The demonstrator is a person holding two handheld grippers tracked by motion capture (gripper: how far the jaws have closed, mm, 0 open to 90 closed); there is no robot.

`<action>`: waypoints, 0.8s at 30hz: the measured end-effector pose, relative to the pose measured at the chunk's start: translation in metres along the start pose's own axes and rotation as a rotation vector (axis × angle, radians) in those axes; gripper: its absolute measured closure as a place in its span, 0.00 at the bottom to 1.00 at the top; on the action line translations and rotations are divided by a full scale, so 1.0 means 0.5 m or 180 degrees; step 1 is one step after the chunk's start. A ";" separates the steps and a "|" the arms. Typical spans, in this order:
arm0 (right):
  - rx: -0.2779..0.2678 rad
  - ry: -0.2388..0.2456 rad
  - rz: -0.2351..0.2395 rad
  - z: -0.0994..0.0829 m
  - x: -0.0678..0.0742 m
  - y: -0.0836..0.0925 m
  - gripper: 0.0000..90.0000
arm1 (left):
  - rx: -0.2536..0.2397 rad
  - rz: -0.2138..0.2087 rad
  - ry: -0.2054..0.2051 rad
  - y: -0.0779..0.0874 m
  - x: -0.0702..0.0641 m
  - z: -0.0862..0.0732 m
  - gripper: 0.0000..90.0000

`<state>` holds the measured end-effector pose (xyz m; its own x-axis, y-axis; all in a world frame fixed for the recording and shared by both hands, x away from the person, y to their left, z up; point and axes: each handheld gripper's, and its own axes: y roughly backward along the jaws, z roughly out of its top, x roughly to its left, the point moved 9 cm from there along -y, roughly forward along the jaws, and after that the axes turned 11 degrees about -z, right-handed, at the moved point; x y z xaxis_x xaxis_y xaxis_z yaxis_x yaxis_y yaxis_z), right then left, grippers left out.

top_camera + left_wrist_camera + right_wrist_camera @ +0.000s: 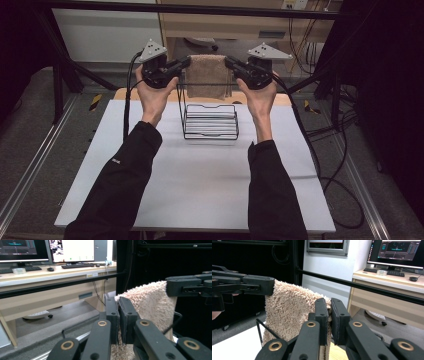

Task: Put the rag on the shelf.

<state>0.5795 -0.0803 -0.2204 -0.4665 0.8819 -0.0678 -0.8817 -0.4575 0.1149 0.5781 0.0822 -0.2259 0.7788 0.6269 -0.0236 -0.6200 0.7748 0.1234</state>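
White table (200, 190) fills the lower frame, a black wire rack (210, 121) at its centre. Above it, the left gripper (186, 62) and right gripper (229, 62) each clench a top corner of a beige towel (206, 76), hanging stretched, not yet draped on the rack.

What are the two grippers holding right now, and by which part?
The beige towel, by its two top corners: the left gripper pinches one, the right gripper the other, above the wire rack.

Left claw (186, 62) clamped, right claw (229, 62) clamped, both raised, facing inward
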 end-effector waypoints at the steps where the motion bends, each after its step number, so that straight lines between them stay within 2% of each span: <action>1: -0.0001 -0.0005 0.0006 -0.003 0.000 0.001 0.94 | 0.0011 -0.0011 -0.0002 0.001 -0.002 -0.004 0.96; 2: -0.0008 -0.0004 0.0012 -0.005 0.001 0.002 0.94 | 0.0030 -0.0001 -0.0035 0.003 -0.002 -0.007 0.96; 15: 0.0009 0.0027 0.0040 -0.020 0.007 0.021 0.94 | 0.0033 -0.0093 -0.0018 0.011 -0.017 -0.024 0.96; 24: 0.0081 0.0157 0.0070 -0.030 0.021 0.041 0.93 | 0.0084 -0.0192 0.0004 0.023 -0.030 -0.036 0.96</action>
<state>0.5557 -0.0820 -0.2334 -0.4891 0.8648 -0.1137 -0.8695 -0.4731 0.1420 0.5575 0.0832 -0.2422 0.8146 0.5791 -0.0329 -0.5691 0.8089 0.1477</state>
